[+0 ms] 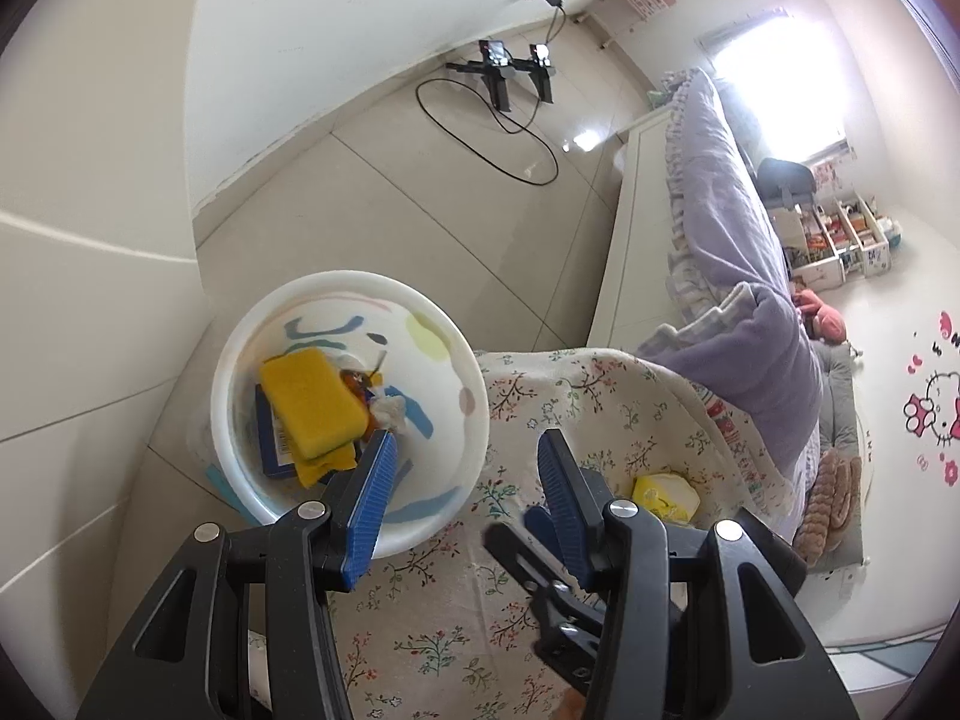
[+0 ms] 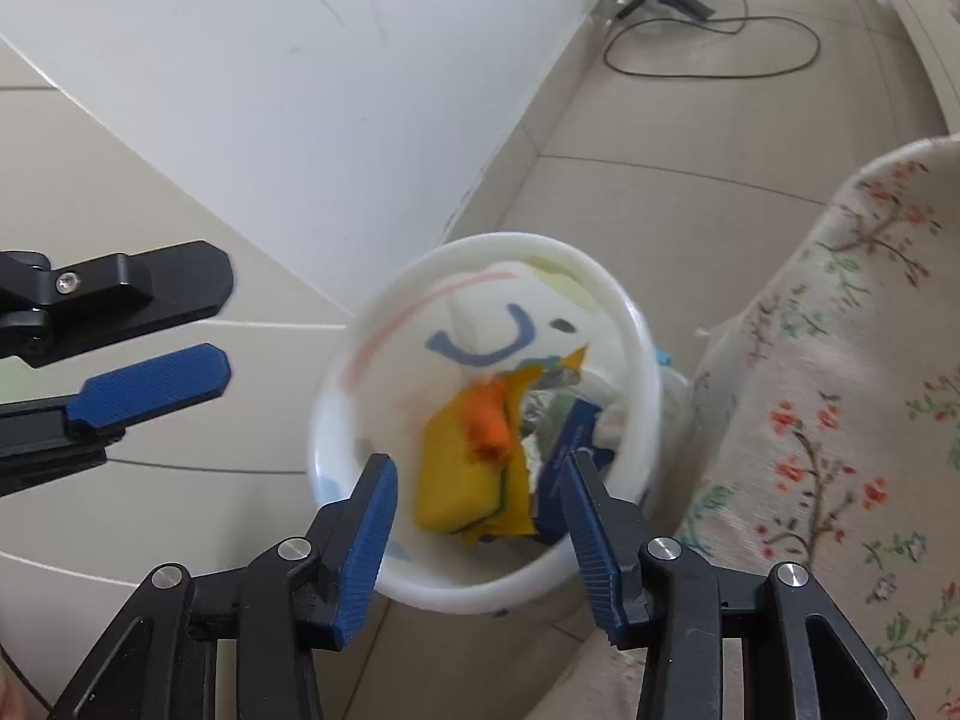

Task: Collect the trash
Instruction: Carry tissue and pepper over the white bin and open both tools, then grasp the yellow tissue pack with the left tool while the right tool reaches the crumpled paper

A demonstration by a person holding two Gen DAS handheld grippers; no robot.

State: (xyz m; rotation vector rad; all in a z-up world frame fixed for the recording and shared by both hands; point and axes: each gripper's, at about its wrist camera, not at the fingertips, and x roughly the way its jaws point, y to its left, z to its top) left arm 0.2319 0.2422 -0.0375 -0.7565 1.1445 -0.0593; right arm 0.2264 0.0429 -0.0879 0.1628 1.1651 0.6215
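Note:
A white trash bin (image 1: 240, 360) with a cartoon face stands on the floor beside the floral-covered table (image 1: 456, 612). It holds a yellow sponge (image 1: 312, 402), a blue box and crumpled scraps. My left gripper (image 1: 465, 450) is open and empty above the table edge next to the bin. A yellow crumpled wrapper (image 1: 666, 498) lies on the cloth to its right. In the right wrist view my right gripper (image 2: 480, 474) is open over the bin (image 2: 360, 360), with an orange scrap (image 2: 489, 420) blurred above the sponge (image 2: 456, 486). The left gripper's finger (image 2: 150, 387) shows at left.
Tiled floor (image 1: 420, 192) runs back to a white wall. A black stand with a cable (image 1: 510, 78) sits on the floor. A bed with purple bedding (image 1: 732, 210) is at right. The floral cloth (image 2: 840, 420) fills the right side.

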